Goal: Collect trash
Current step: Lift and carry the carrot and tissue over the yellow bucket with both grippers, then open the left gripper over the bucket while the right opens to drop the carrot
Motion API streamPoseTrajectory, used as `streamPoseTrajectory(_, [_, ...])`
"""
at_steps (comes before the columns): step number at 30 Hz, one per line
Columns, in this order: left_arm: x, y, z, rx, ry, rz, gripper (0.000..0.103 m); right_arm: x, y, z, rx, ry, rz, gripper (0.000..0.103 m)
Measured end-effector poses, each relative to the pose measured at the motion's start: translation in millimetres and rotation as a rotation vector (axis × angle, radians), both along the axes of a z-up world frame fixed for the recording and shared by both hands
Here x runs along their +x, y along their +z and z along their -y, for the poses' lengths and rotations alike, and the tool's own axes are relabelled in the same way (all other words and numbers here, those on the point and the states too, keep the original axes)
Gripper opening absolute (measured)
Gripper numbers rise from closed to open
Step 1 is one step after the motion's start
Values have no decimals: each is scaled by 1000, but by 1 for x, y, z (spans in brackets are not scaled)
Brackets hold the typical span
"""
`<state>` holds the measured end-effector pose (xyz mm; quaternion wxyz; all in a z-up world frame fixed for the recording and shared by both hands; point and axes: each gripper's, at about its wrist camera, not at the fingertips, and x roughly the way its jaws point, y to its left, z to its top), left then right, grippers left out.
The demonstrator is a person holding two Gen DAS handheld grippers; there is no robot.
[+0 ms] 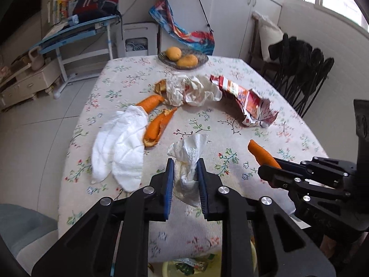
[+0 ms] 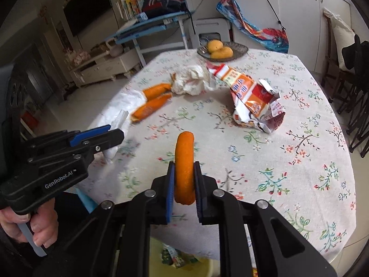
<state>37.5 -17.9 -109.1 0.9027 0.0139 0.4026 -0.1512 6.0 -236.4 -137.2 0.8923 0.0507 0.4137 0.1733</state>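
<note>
My left gripper (image 1: 185, 164) is shut on a crumpled white tissue (image 1: 188, 154), held just above the floral tablecloth (image 1: 129, 80). In the right wrist view, my right gripper (image 2: 183, 166) is shut on a curled strip of orange peel (image 2: 183, 164); the same peel (image 1: 261, 153) shows in the left wrist view at the right. Still lying on the table are a white napkin (image 1: 120, 152), two orange peel pieces (image 1: 159, 124), a crumpled white wrapper (image 1: 191, 90) and a torn red-and-orange snack bag (image 2: 251, 97).
A grey dish (image 1: 198, 63) with two yellow fruits stands at the table's far edge. A yellow bin (image 2: 207, 269) with a wrapper inside sits below the near edge. Black chairs (image 1: 302, 69) stand at the right; a blue desk (image 1: 76, 30) lies beyond at the left.
</note>
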Motion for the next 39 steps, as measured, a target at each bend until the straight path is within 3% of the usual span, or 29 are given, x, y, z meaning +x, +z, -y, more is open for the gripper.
streamPoseTrajectory(12, [-46,6,-20,-42,14,1,19,-51,8,-14,68,45,35,16])
streamPoseTrajectory(26, [-94,-3,-28,-34,1,-27,19,-97,-8,-29,70,71,-40,16])
streamPoseTrajectory(39, [-119,-11,-30,-12,-15,-64,19,-115,-17,-32,72,59,-101,16])
